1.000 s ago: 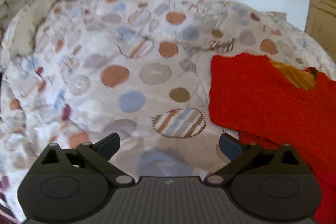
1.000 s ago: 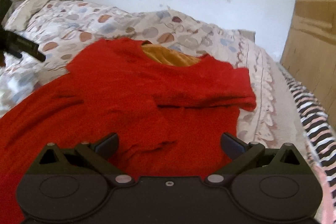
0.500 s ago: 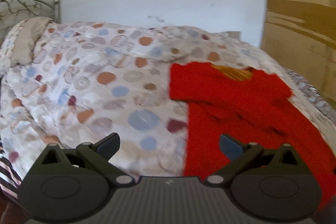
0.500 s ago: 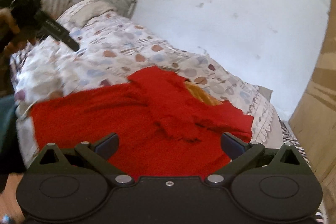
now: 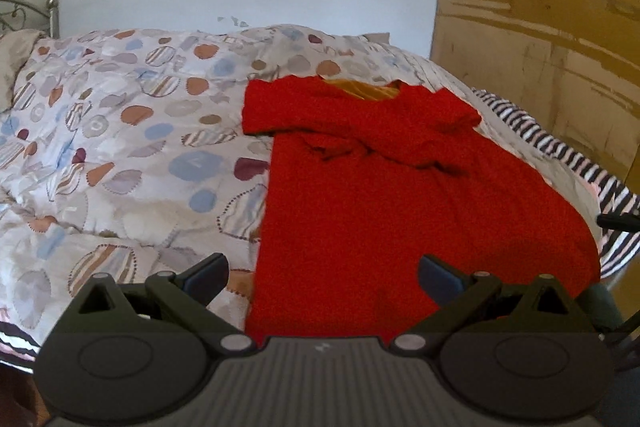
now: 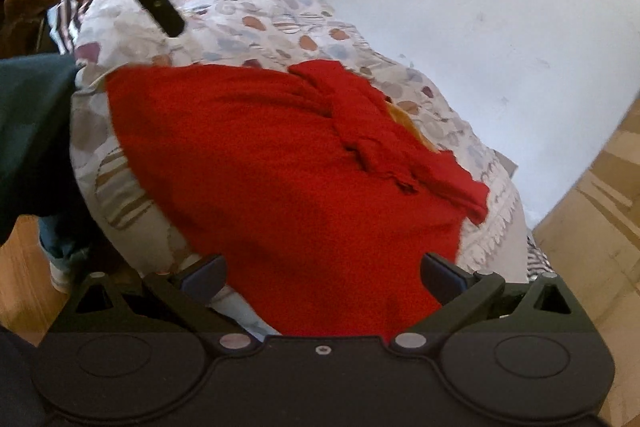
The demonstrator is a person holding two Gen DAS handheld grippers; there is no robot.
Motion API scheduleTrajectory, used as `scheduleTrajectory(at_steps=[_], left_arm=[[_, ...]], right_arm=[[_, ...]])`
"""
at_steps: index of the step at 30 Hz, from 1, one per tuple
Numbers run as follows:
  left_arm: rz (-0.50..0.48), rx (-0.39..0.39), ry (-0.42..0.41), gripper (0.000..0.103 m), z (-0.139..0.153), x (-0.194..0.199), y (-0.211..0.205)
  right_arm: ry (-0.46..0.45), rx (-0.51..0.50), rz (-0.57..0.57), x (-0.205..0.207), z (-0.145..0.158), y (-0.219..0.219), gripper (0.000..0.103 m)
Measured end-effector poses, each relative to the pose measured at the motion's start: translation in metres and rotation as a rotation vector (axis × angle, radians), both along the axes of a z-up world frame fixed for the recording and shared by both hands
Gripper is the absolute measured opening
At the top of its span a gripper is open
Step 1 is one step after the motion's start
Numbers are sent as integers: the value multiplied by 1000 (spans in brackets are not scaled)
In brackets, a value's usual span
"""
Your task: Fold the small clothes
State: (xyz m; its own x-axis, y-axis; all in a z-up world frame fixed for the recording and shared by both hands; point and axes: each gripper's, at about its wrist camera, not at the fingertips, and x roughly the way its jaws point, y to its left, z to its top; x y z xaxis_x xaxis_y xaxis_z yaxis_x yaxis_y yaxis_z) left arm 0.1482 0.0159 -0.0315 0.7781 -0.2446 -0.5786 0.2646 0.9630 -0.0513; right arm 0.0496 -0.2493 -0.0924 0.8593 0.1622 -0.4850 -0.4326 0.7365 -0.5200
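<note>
pulled back from the red top [image 5: 400, 195], now whole toward 1 o'clock; left gripper [image 5: 322, 273] and right gripper [image 6: 322, 273] both spread, empty.

Both wrist views over red garment [image 5: 400, 195]

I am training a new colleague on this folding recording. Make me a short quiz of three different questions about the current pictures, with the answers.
1. True or false: the red garment lies flat on the bed and neither gripper holds it.
2. Multiple choice: how do the sleeves of the garment lie? A) spread out to both sides B) folded in across the chest C) hanging over the edge of the bed
3. Fill the gap: the quilt under the garment has a pattern of coloured ____.

Key
1. True: the left gripper and the right gripper are both open and hold nothing.
2. B
3. circles
</note>
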Motion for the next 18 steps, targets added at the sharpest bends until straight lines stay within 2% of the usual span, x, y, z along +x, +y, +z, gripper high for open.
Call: scheduleTrajectory(at_steps=[7,10,12,13,14,18], left_arm=[[-26,9,14,102,-4,2,-6],[-35,21,16,103,-6,2,-7],[-51,24,15,102,-7,2,-8],[-61,24,13,102,-7,2,-9],[-75,25,12,102,-8,2,-9],[-106,35,0,102,-13,0,-10]], right_arm=[[-85,-163,83,8,-25,28,103],[-120,-191,117,7,-28,29,102],[-143,-170,121,7,-25,27,102],[-149,-148,122,8,-23,25,98],[-141,-129,128,8,-21,24,89],[-85,-107,177,12,-19,24,73]])
